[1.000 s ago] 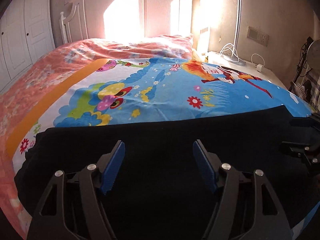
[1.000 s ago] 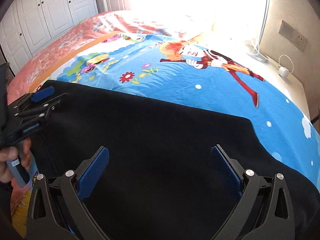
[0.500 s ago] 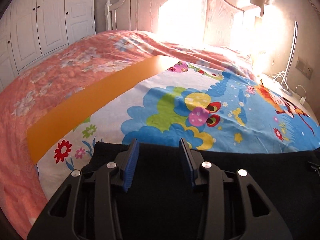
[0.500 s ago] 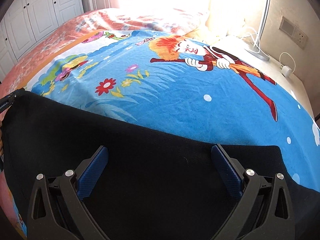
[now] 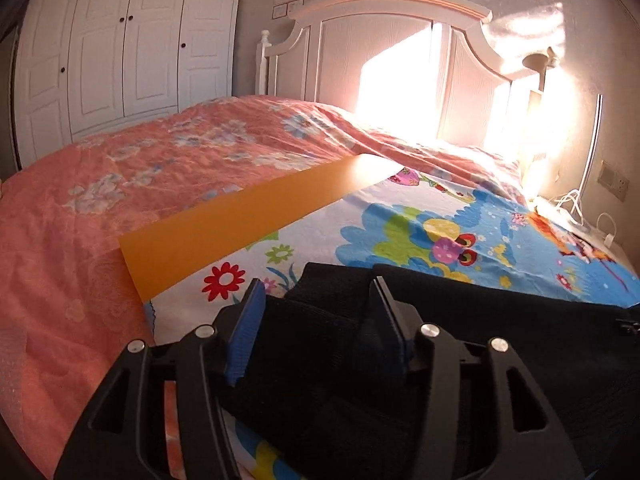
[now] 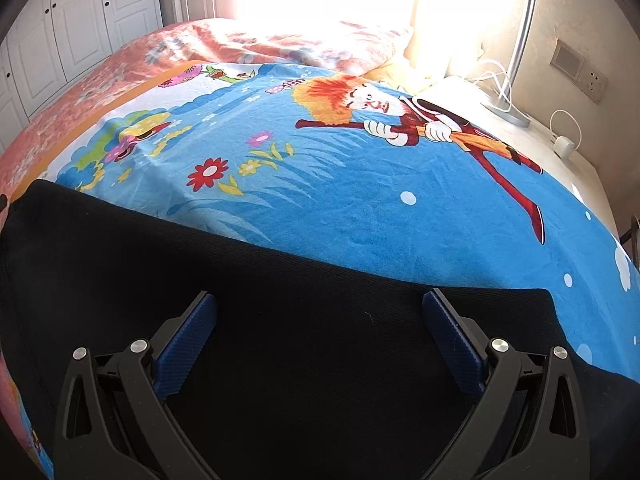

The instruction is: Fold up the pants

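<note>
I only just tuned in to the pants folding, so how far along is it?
Done: the black pants lie spread flat on the cartoon sheet. In hand: the left gripper straddles their bunched end, jaws opening, pads not clearly pressing; the right gripper hangs open above them. Left: no finished compact fold is visible.

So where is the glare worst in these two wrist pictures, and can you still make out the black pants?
Left wrist view: sunlight blows out the white wooden headboard at right, and the fisheye bends the white wardrobe doors. Right wrist view: the top centre is washed to pure white above the blue cartoon-print sheet; the black fabric pants are sharp but nearly textureless in shadow.
</note>
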The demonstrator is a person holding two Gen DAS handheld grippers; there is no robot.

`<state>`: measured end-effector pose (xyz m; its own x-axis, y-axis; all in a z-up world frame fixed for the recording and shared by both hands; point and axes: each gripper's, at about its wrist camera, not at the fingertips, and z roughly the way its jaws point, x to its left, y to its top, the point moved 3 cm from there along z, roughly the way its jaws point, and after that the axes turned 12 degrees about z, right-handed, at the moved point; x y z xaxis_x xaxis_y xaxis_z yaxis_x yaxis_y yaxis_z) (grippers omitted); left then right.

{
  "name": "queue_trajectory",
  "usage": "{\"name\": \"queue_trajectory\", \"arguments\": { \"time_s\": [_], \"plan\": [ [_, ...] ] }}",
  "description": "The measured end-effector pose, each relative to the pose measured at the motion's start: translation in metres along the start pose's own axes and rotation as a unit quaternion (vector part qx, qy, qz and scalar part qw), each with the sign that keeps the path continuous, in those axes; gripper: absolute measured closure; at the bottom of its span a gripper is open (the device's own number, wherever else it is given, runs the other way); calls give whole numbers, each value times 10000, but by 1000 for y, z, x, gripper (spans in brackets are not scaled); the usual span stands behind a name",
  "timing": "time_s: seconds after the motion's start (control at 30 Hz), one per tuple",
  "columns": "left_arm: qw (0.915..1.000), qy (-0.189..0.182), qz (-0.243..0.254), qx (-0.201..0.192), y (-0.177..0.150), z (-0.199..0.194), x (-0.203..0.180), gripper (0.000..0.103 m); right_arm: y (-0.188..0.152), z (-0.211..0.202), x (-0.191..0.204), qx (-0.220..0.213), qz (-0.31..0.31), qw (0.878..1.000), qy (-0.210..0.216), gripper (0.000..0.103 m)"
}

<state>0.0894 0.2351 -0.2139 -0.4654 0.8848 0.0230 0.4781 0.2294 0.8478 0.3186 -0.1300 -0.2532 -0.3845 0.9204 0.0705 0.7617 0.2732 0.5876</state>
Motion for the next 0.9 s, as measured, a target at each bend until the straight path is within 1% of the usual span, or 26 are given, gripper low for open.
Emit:
{"name": "queue_trajectory", "arguments": {
  "time_s": [0.03,0.1,0.13,0.17,0.2,0.23,0.27,0.3,0.33,0.37,0.4,0.43,0.47,0.5,0.57,0.6,0.67,0.73,0.77,0.8,0.83,0.87,0.9],
  "plan": [
    [9997,-212,-143,-62,-3,-11,5,51,0,0,0,-3,1,10000,-15,5],
    [9982,-600,74,3,-16,-25,-2,51,0,0,1,-14,-15,10000,-61,5],
    [9972,-720,199,83,-24,-28,-7,51,0,0,2,-15,-28,10000,-86,5],
    [9966,-752,249,205,-32,-27,-8,51,1,1,2,-4,-26,9999,-97,5],
    [9971,-600,285,384,-42,-22,-7,50,2,2,2,16,-8,10000,-92,5],
    [9976,-329,238,567,-51,-14,0,44,3,2,2,39,20,10000,-80,5],
    [9972,-280,-90,681,-58,-5,14,31,3,3,2,65,58,9999,-83,5],
    [9948,-408,-645,680,-66,-1,30,19,4,2,2,76,91,9999,-120,5],
    [9904,-590,-1066,647,-70,1,41,19,4,0,4,61,128,9997,-219,5],
    [9888,-623,-1222,586,-71,0,45,19,4,-6,8,-17,193,9991,-384,5],
    [9902,-517,-1198,504,-71,-3,44,19,3,-16,14,-185,286,9985,-427,5],
    [9918,-421,-1109,469,-70,-5,42,19,2,-31,25,-379,357,9985,-139,5],
    [9928,-365,-1037,482,-71,-5,40,19,-2,-46,40,-515,355,9977,272,5],
    [9930,-347,-1009,505,-73,-3,40,19,-7,-59,59,-604,287,9962,566,5],
    [9932,-315,-1004,492,-76,0,40,16,-23,-79,96,-723,8,9932,915,5],
    [9931,-303,-1016,502,-77,1,40,15,-34,-84,114,-700,-131,9924,1003,5],
    [9940,-201,-938,519,-76,0,37,14,-57,-82,143,-455,-388,9919,1117,5],
    [9948,-94,-841,569,-76,-1,33,13,-77,-72,158,-196,-582,9932,985,5],
    [9951,-21,-786,605,-75,-1,32,13,-85,-64,161,-98,-688,9944,796,5],
    [9952,97,-714,656,-72,-5,29,17,-91,-57,161,-22,-769,9953,596,5],
    [9961,189,-586,630,-65,-14,23,37,-95,-54,160,-14,-770,9951,619,5],
    [9982,202,-330,456,-54,-28,11,49,-96,-56,157,-79,-725,9951,665,5],
    [9994,258,29,225,-43,-43,-5,57,-96,-56,156,-56,-708,9951,687,5]
  ]
}}
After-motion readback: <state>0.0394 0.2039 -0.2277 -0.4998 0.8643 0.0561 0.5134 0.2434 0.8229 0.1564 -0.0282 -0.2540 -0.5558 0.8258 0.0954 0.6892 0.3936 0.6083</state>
